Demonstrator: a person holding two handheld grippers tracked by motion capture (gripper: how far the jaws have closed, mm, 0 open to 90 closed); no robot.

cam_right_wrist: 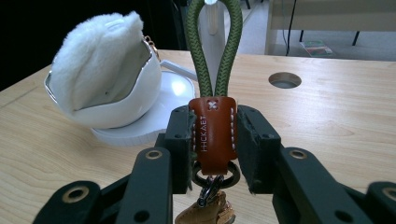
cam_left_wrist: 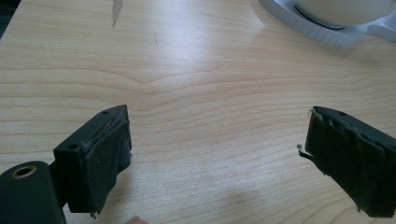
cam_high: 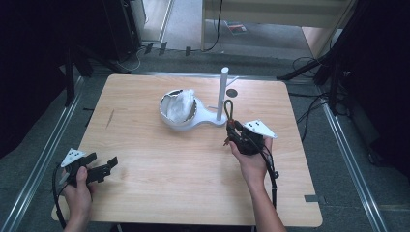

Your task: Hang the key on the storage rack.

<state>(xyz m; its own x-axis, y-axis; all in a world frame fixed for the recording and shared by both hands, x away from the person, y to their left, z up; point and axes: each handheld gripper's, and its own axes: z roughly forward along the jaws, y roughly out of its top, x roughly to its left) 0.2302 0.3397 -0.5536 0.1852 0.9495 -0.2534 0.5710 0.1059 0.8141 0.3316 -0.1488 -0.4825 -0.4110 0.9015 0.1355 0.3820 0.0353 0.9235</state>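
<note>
Table (cam_high: 145,145) evenly lit from above, surroundings falling into darkness, a soft sheen on the wood, faint shadows under the jaws, and close-up jaw edges slightly blurred.

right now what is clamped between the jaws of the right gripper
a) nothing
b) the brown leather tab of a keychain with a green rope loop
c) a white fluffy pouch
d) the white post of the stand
b: in the right gripper view the right gripper presses its pads on both sides of the brown leather tab, with the green rope loop rising above it, apart from the white fluffy pouch.
</note>
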